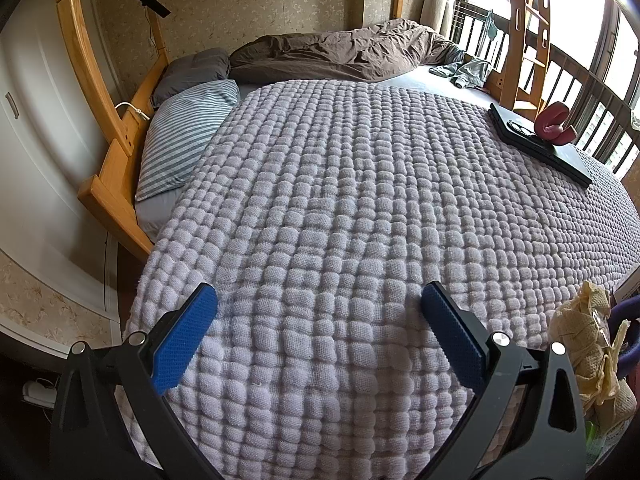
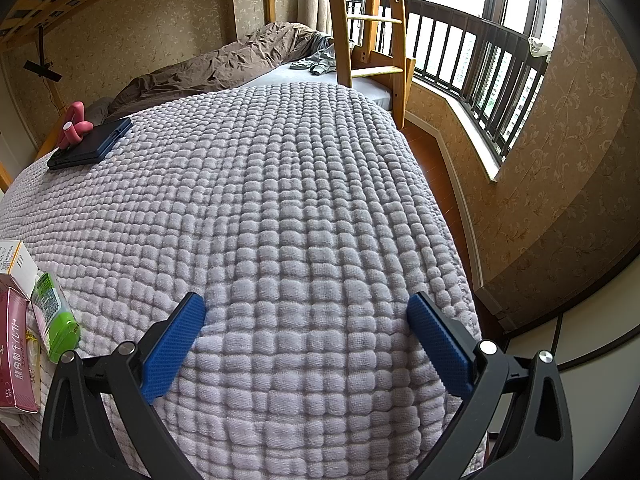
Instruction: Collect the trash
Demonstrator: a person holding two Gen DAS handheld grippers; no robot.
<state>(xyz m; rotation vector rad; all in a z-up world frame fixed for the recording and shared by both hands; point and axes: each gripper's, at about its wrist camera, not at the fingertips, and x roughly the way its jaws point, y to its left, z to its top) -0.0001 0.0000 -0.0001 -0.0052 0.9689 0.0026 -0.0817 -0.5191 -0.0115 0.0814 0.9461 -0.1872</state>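
Trash lies on the near edge of a bed covered by a lilac waffle blanket point(image 1: 340, 200). In the right wrist view, at the far left, a pink box point(image 2: 14, 344), a white and orange box point(image 2: 14, 260) and a green-capped bottle point(image 2: 54, 316) lie together. The left wrist view shows cream foam netting point(image 1: 588, 344) at its right edge. My left gripper point(image 1: 320, 304) is open above the blanket, with the netting to its right. Wide open too, my right gripper point(image 2: 306, 308) holds nothing, with the boxes to its left.
A dark laptop point(image 1: 540, 144) with a red looped object point(image 1: 554, 124) on it lies on the blanket. A striped pillow point(image 1: 188, 136), a brown duvet point(image 1: 340, 52) and a green garment point(image 1: 466, 70) lie further back. A wooden ladder point(image 2: 372, 24), railing and window stand to the right.
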